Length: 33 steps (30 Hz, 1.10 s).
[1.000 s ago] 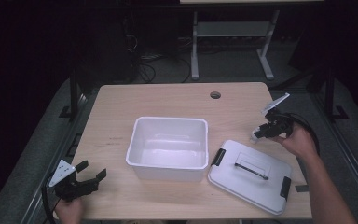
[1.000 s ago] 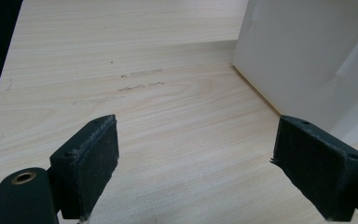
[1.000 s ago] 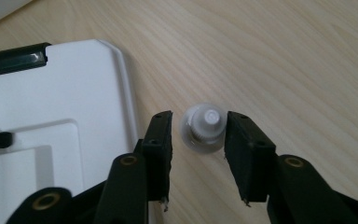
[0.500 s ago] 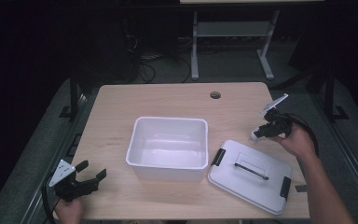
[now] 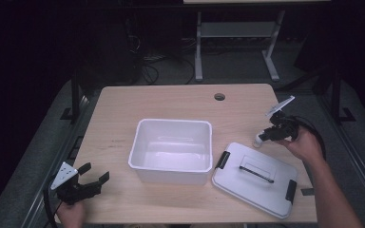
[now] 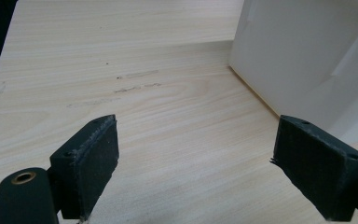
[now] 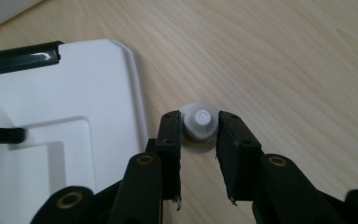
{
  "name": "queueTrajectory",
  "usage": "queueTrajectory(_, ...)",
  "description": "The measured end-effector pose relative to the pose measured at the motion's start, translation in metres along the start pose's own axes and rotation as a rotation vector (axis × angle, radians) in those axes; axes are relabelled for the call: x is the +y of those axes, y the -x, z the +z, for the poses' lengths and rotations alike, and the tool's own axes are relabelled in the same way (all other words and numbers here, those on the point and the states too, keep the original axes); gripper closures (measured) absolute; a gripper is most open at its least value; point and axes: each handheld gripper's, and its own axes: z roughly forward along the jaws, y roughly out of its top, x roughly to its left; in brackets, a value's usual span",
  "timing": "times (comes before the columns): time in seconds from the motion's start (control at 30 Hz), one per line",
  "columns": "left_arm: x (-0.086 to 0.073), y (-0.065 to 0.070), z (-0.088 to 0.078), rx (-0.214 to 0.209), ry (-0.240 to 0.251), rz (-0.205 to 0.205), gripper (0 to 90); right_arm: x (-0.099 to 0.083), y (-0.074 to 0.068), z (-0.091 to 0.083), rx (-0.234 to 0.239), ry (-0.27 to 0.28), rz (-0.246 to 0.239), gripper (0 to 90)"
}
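Note:
A small round white plastic piece stands on the wooden table beside the lid's edge. My right gripper has just been closing, and its pads now press on the piece from both sides. The high view places that gripper at the table's right side, with the white piece at its tips. My left gripper rests open near the front left corner. Nothing lies between its jaws, which point over bare wood toward the bin's wall.
An empty white bin sits mid-table. A white lid with black latches and a handle lies flat to its right, close to the right gripper; the same lid fills the left of the right gripper view. A cable hole is at the back.
The right gripper's jaws have drawn in around the small white piece. Both hands stay where they were, and the bin and lid have not moved.

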Motion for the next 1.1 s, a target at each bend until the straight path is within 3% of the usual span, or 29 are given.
queueTrajectory(0.67,0.002,0.001,0.001,-0.023,0.016,0.005,13.0,0.016,-0.041,-0.060,0.005,0.042,-0.069,70.7)
queueTrajectory(1.1,0.003,-0.001,0.000,-0.030,0.021,0.006,13.0,0.026,-0.069,-0.084,0.022,0.047,-0.123,70.7)
